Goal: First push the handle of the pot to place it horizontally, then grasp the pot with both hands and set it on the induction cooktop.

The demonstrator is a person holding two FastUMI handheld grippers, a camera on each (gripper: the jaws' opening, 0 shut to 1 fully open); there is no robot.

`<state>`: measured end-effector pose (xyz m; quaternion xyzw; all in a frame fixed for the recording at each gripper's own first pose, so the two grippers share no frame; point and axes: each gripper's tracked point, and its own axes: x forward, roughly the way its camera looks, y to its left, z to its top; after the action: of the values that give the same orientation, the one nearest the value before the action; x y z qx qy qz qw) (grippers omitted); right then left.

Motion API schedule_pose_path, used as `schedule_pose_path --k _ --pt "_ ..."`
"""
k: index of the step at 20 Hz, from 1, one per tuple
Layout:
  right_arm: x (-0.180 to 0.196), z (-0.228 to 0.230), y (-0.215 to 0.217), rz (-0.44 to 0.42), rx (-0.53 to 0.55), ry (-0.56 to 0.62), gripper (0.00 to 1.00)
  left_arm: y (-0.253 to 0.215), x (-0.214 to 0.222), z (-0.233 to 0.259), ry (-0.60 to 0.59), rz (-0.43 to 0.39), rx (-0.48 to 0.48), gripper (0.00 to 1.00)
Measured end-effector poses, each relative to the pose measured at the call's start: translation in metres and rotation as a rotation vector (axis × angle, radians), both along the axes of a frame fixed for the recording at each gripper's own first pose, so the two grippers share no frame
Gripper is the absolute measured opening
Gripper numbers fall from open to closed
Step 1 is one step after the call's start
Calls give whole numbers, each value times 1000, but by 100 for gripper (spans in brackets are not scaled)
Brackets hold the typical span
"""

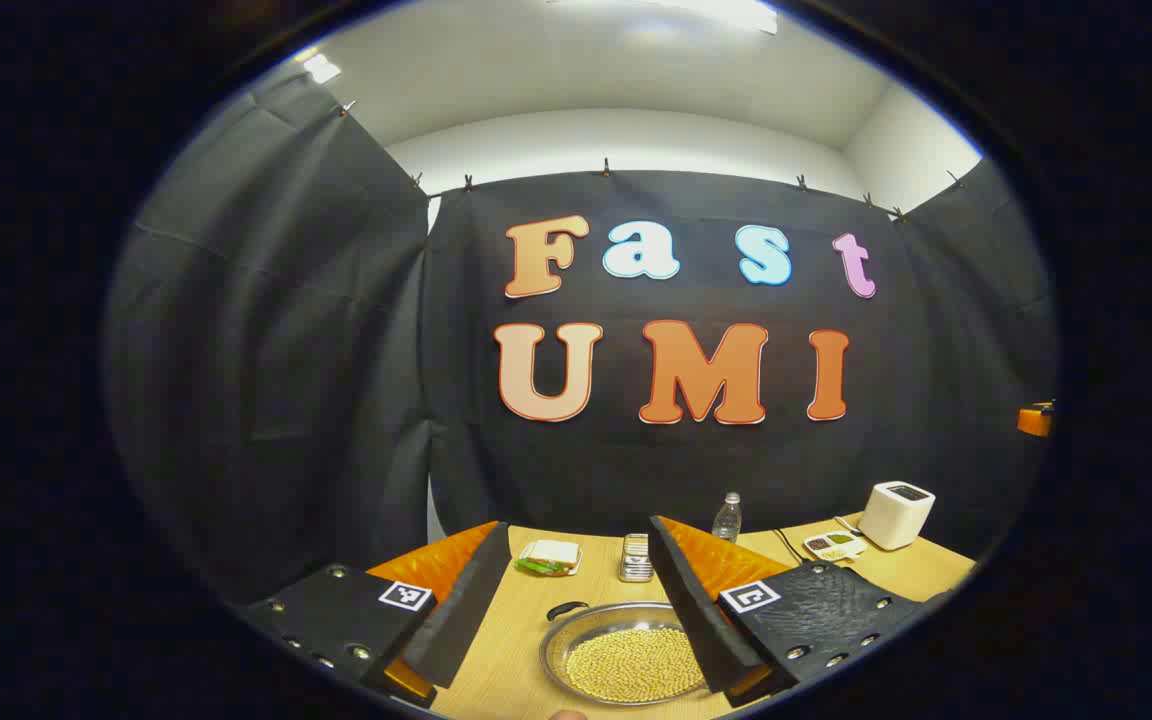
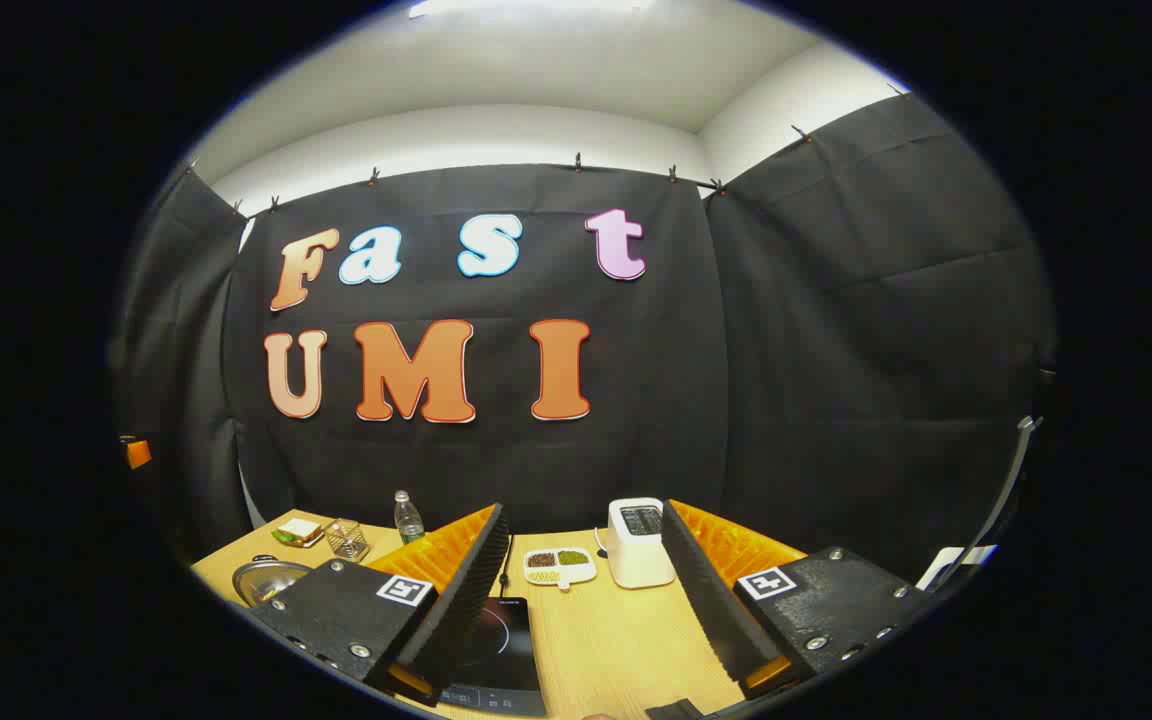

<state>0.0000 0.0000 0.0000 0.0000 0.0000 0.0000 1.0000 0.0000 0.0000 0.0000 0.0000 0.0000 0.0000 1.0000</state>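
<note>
We judge nothing's done yet: both grippers, left [image 1: 569,600] & right [image 2: 586,600], have fingers wide apart w/ nothing held, pot [image 1: 626,655] sits on surface [image 1: 506,660] between left fingers, cooktop [image 2: 496,650] just inside right gripper's left finger.

Shiny metal pot [image 1: 626,655] with a matt dark handle, pale wood-grain bench [image 2: 626,630], glossy black glass induction cooktop [image 2: 501,645], smooth white plastic toaster [image 2: 639,542], clear plastic water bottle [image 1: 727,517], matt black cloth wall [image 2: 836,350]
</note>
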Motion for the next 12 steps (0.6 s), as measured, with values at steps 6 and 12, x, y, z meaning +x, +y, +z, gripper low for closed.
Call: schedule_pose_path --k 6,12 --pt "2 -3 -1 8 4 5 95 -8 -1 6 -16 -24 21 89" --pt "2 -5 -4 9 7 0 95 -13 1 2 4 -42 18 89"
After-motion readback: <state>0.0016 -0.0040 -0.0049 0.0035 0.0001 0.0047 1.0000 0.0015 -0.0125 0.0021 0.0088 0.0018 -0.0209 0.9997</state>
